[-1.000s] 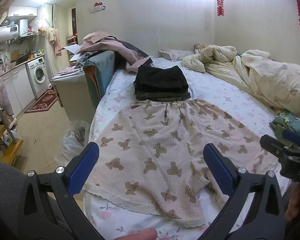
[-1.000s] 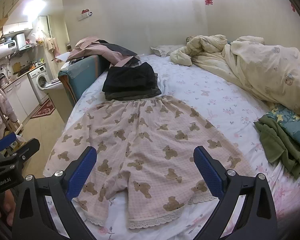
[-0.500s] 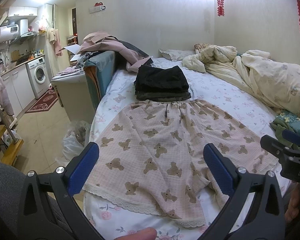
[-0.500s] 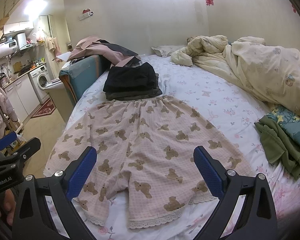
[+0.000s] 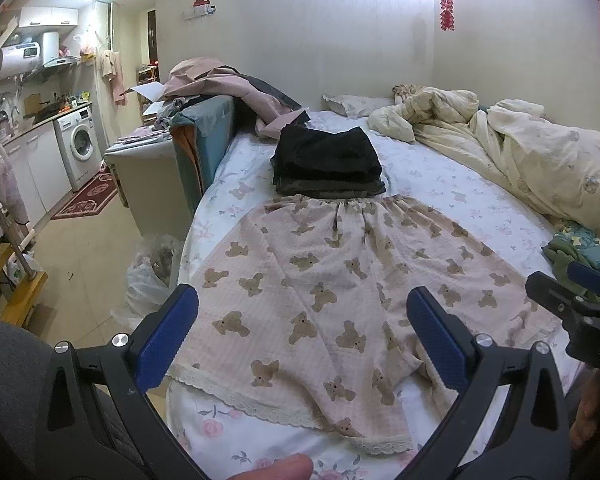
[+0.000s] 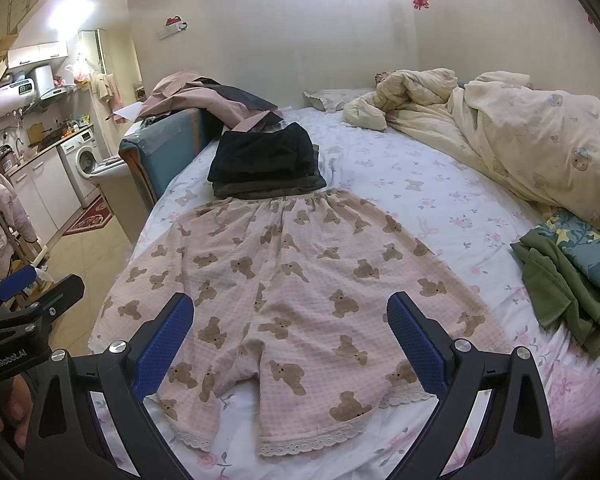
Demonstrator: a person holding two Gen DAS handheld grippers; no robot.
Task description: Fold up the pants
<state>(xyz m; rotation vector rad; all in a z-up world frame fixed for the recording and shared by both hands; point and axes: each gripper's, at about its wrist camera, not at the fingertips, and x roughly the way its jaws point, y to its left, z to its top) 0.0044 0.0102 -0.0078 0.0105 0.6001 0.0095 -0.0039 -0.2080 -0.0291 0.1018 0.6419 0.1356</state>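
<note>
Pink pants with brown bear print (image 5: 320, 280) lie spread flat on the bed, waistband at the far end, lace-trimmed legs toward me; they also show in the right wrist view (image 6: 292, 280). My left gripper (image 5: 302, 332) is open and empty, held above the left leg hem. My right gripper (image 6: 290, 336) is open and empty, held above the crotch and right leg. The right gripper also shows at the right edge of the left wrist view (image 5: 576, 300), and the left gripper at the left edge of the right wrist view (image 6: 28, 304).
A stack of folded dark clothes (image 5: 326, 166) lies just beyond the waistband. A green and blue garment pile (image 6: 568, 272) lies at the right. A cream duvet (image 6: 500, 120) is bunched at the far right. The bed's left edge (image 5: 196, 232) drops to the floor.
</note>
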